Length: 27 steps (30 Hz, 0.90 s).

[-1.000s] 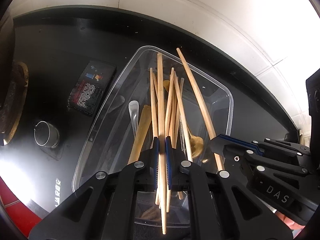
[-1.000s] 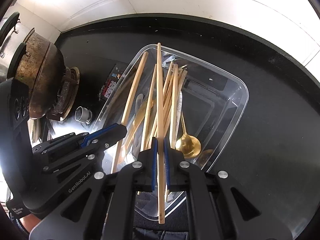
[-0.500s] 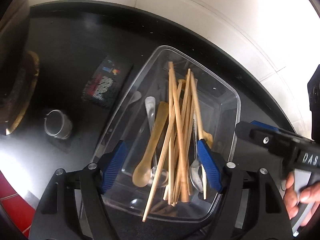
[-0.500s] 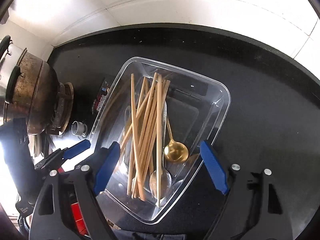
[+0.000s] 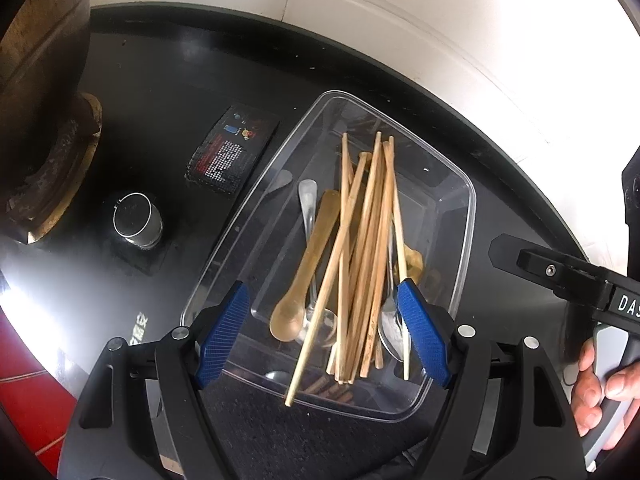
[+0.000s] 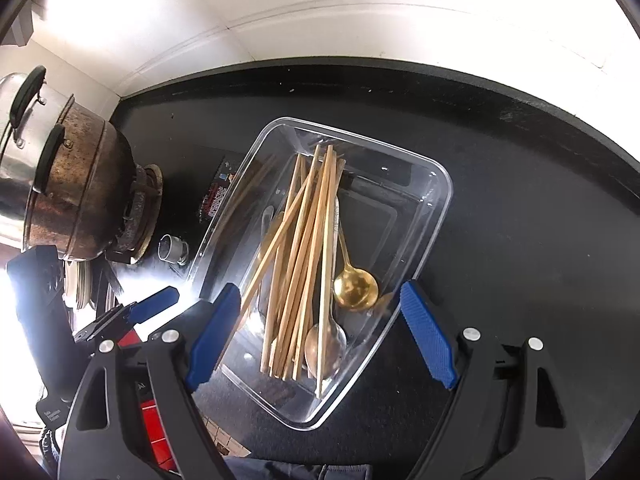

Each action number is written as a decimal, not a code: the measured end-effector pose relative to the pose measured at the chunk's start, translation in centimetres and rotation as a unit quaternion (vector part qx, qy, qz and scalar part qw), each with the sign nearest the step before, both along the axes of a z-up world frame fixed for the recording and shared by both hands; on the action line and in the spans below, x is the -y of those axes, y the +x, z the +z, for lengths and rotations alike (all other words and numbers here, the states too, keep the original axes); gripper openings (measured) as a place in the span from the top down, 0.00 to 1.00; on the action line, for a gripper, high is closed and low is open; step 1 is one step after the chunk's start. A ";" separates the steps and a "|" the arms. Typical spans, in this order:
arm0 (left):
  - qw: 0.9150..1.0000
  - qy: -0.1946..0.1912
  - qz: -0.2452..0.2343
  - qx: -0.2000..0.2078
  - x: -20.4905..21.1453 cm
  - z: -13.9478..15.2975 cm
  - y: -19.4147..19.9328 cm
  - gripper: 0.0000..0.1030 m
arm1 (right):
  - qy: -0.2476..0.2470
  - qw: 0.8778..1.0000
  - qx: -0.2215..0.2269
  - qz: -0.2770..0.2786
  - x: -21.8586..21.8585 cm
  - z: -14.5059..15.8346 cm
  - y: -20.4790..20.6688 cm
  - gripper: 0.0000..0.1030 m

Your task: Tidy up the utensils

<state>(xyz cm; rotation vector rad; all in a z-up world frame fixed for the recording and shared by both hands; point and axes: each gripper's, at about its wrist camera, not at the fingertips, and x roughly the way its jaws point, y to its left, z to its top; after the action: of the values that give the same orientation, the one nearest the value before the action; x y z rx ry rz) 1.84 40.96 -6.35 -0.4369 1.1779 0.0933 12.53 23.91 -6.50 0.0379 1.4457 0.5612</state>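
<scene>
A clear plastic tub (image 5: 466, 216) (image 6: 438, 216) sits on the black counter. Inside lie several wooden chopsticks (image 5: 372, 248) (image 6: 304, 248), a wooden spoon (image 5: 308, 268), a gold spoon (image 6: 354, 288) and silver spoons (image 5: 307, 204) (image 6: 325, 346). One chopstick sticks out over the near rim. My left gripper (image 5: 322, 336) hangs open above the tub's near end, nothing between its blue pads. My right gripper (image 6: 320, 338) is likewise open and empty over the near end. Each gripper shows in the other's view, the right one (image 5: 560, 280) held by a hand, the left one (image 6: 132, 312) at lower left.
A rusty pot (image 6: 76, 192) on a stove burner stands left of the tub, with a steel pot (image 6: 16, 128) behind it. A stove knob (image 5: 136, 220) and a printed label (image 5: 232, 148) lie between burner and tub. A white tiled wall (image 6: 320, 12) runs behind the counter.
Both grippers were shut on a chopstick a second ago; both opened and dropped the sticks into the tub. Both have since drawn back and up a little.
</scene>
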 end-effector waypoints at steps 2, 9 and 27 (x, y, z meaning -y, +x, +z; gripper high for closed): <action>1.000 0.003 -0.001 0.001 0.7 0.2 0.0 0.26 | 0.001 1.000 0.006 -0.004 0.9 0.5 -0.2 0.22; 0.999 0.028 -0.043 0.006 6.0 1.6 -0.1 0.20 | -0.002 0.999 0.027 -0.034 7.0 1.8 -1.2 0.18; 0.982 0.007 -0.187 0.029 30.8 3.6 -0.4 0.06 | -0.166 0.969 0.101 -0.153 35.3 5.8 -9.4 0.07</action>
<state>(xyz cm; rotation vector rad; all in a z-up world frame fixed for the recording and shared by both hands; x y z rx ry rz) 1.43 10.12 -2.72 -0.1988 1.1818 -0.2350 3.09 -11.43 -0.73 -0.0593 1.2871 0.0633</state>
